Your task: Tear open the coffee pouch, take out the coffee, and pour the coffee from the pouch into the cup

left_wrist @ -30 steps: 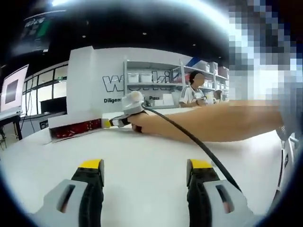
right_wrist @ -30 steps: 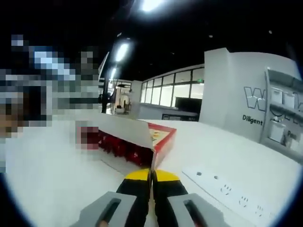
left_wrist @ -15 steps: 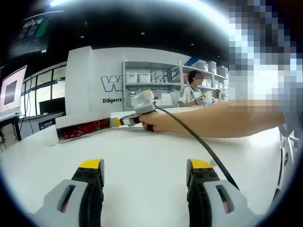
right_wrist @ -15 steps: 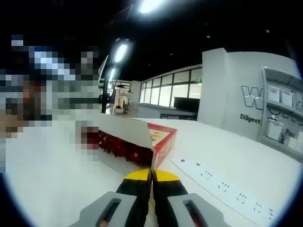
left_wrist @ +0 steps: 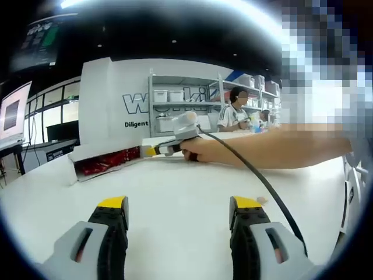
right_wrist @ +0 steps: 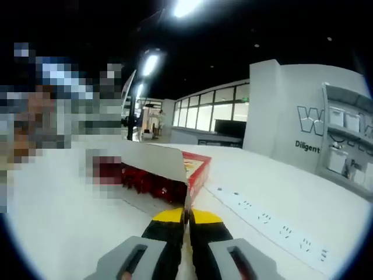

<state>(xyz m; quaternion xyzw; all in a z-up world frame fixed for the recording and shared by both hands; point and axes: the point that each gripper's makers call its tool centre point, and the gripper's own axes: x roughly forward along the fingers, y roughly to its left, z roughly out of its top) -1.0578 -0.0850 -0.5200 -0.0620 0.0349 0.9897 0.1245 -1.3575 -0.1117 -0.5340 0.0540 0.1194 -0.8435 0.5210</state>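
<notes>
Left gripper view: your left gripper [left_wrist: 178, 213] sits low over the white table [left_wrist: 175, 186], its yellow-tipped jaws spread wide with bare table between them and nothing held. Across the table, your right gripper [left_wrist: 152, 150] reaches in from the right, your forearm [left_wrist: 274, 153] stretched behind it and a black cable [left_wrist: 256, 175] trailing back toward you. Its tip is at the near end of the open red box [left_wrist: 105, 160], which lies on the table at left. Shelving [left_wrist: 192, 105] and a seated person stand well behind. Right gripper view: your right gripper [right_wrist: 187, 219] has its jaws pressed together; whether anything thin is caught between them cannot be told. Just ahead of the tips is the red box [right_wrist: 175, 175], white flap raised, red coffee pouches [right_wrist: 145, 181] packed inside. A white power strip [right_wrist: 262, 219] lies to the right of the box.
</notes>
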